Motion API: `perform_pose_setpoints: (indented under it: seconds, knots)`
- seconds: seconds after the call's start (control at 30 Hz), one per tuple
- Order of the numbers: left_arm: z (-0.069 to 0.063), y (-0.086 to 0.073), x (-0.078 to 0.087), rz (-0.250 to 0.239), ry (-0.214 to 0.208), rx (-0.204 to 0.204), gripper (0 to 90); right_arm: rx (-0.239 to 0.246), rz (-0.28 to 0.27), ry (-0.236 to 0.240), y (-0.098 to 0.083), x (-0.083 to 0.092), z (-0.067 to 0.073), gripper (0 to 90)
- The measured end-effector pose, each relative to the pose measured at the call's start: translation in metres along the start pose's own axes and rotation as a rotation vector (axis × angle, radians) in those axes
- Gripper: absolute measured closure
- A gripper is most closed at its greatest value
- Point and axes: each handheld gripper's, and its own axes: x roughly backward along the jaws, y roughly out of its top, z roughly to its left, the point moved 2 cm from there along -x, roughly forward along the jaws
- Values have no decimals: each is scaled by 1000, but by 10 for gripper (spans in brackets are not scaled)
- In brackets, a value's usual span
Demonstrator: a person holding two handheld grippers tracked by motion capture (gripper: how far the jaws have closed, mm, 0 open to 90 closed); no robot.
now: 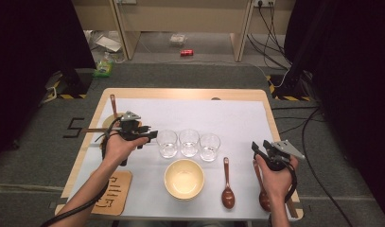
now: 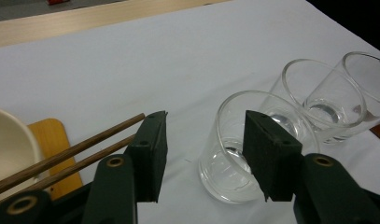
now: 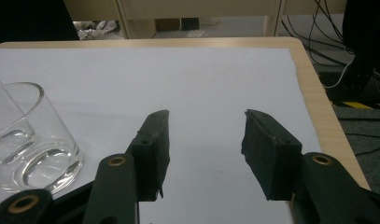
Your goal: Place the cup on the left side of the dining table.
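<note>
Gaping wide, left gripper (image 2: 204, 156) beside glass (image 2: 236, 149), w/o contact.

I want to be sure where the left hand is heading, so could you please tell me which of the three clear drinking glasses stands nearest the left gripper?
The leftmost clear drinking glass in the row, directly beside the left gripper; the other two stand farther right.
</note>
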Motion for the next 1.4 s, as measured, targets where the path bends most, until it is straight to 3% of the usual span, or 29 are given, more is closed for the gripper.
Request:
perform_pose_setpoints:
  seconds: [0.3,0.73,1.07,1.23,1.4]
  knots:
    - [-10,2,-13,23,-22,3,497,2,-4,4,1,2,1,511]
    - [-10,-3,-36,117,-2,-20,543,6,1,10,1,1,4,510]
    - [-11,-7,-47,173,11,-45,646,10,10,15,0,0,5,510]
    - [-14,-4,-52,196,32,-71,745,9,18,18,-1,-1,6,509]
    - [-16,-4,-55,189,57,-68,785,9,14,23,0,-1,6,508]
